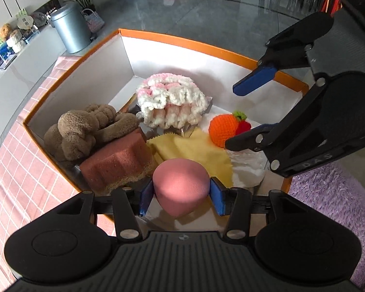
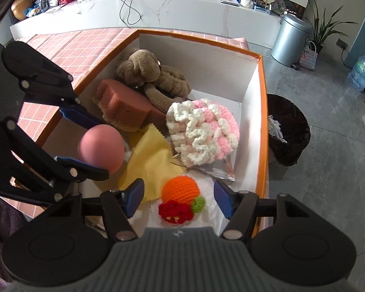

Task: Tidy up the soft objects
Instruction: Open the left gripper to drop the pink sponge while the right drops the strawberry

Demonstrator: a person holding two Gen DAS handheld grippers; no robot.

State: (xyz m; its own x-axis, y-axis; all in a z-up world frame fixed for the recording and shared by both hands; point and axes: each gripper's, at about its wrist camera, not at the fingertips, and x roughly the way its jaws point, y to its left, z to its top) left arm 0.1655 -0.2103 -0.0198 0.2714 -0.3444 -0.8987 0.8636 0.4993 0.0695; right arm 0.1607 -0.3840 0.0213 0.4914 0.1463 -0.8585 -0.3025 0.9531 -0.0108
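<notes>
Two grippers hang over the orange-rimmed box (image 1: 187, 41): the left gripper (image 1: 181, 192) pinches the pink sponge egg (image 1: 181, 186) between its pads above the near edge, blunt end toward the yellow cloth (image 1: 199, 150), so release means straight down; the right gripper (image 2: 178, 196), jaws spread, straddles the crochet orange (image 2: 180, 187) without touching it

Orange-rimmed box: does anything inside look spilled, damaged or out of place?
Nothing stands out. The orange-rimmed box holds the brown plush toy, brown sponge, yellow cloth, pink-and-white crochet piece and crochet orange, all intact. The left gripper holds the pink makeup sponge over the box.
</notes>
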